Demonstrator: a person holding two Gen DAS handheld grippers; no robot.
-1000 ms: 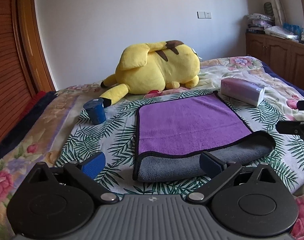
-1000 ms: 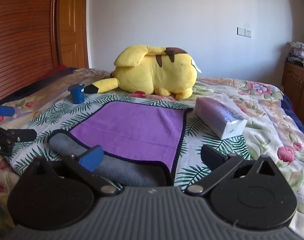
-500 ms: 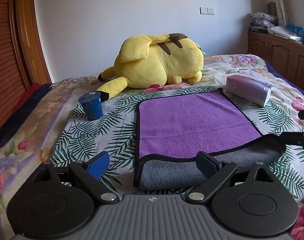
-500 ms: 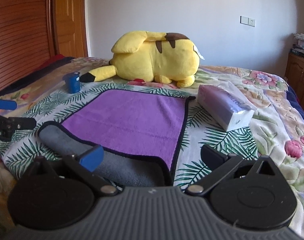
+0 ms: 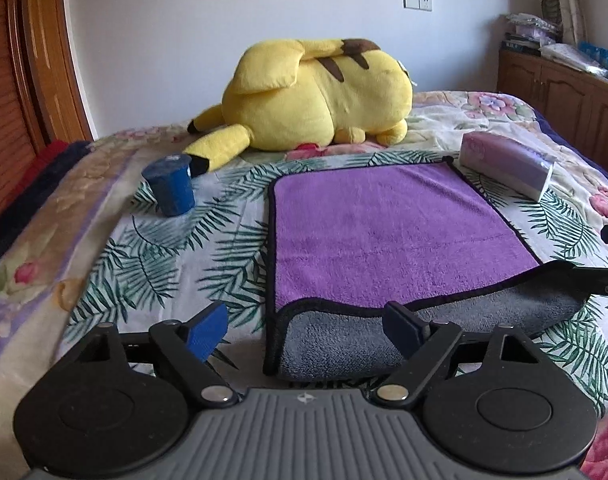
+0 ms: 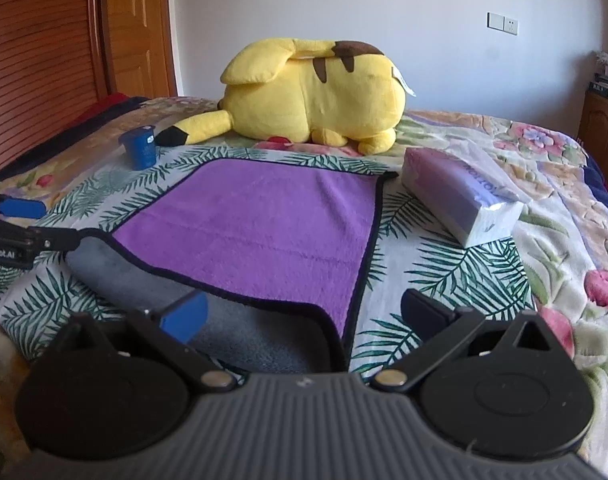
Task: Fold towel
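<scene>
A purple towel (image 5: 384, 232) with a black hem and grey underside lies flat on the bed; its near edge is turned over into a grey roll (image 5: 424, 328). It also shows in the right wrist view (image 6: 256, 228). My left gripper (image 5: 308, 330) is open, its fingers straddling the towel's near left corner. My right gripper (image 6: 300, 312) is open, its fingers straddling the near right corner. Each gripper's tip shows at the edge of the other's view.
A yellow plush toy (image 5: 316, 96) lies behind the towel. A blue cup (image 5: 170, 186) stands to the left. A purple tissue pack (image 5: 508, 164) lies to the right. Wooden cabinets (image 5: 560, 88) stand at the far right, a wooden door (image 6: 136, 28) at the left.
Both grippers have moved forward and lower toward the towel's near rolled edge. Their fingers now bracket the near corners. The towel has not moved.
</scene>
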